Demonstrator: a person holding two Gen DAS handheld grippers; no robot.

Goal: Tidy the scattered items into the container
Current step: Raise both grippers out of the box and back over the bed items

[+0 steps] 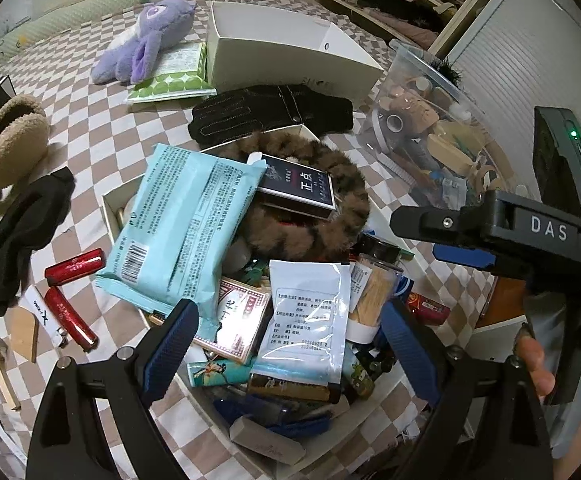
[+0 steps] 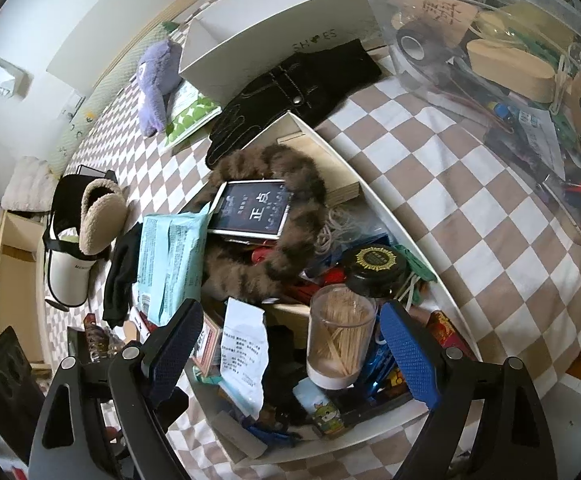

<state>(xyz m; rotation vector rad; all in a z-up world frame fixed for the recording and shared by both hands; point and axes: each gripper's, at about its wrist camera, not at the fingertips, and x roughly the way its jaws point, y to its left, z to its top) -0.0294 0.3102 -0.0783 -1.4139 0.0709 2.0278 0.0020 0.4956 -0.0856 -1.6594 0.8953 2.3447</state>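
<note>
1. Container: shallow white open-topped box (image 1: 108, 204) on the brown-and-white checked bed cover (image 1: 90, 128), heaped well above its rim. It lies directly below and ahead of both pairs of fingers.
2. Left gripper (image 1: 290, 344): blue-padded fingers (image 1: 168, 350) spread wide, nothing between the pads. Just beyond the tips sit a white printed sachet (image 1: 310, 320) and a pale blue plastic wipes pack (image 1: 182, 232); neither is touched.
3. Right gripper (image 2: 290, 352): fingers (image 2: 408, 356) also wide apart and empty. A clear cylindrical toothpick jar (image 2: 340, 336) stands upright in the box between them, not pressed by either pad.
4. Step in hand (judgement): a drop into the box looks finished; both tools hang over the pile with no load, so the next pick is due.
5. Still outside the box, left of the left fingers: two red cylindrical tubes (image 1: 74, 266), a crumpled black cloth (image 1: 22, 236), and a tan fleece slipper (image 1: 8, 144) further off. Beyond the box, ahead of the fingertips: a black stitched leather glove (image 1: 270, 114), a purple plush toy (image 1: 150, 36), a green-dotted tissue pack (image 1: 174, 76).
6. Next move (judgement): swing the left fingers leftward to the nearer red tube, line the pads across its narrow width, close, and carry it back.
7. Caution: the heap is full; the wipes pack overhangs the rim, so a low, gentle release is needed.
</note>
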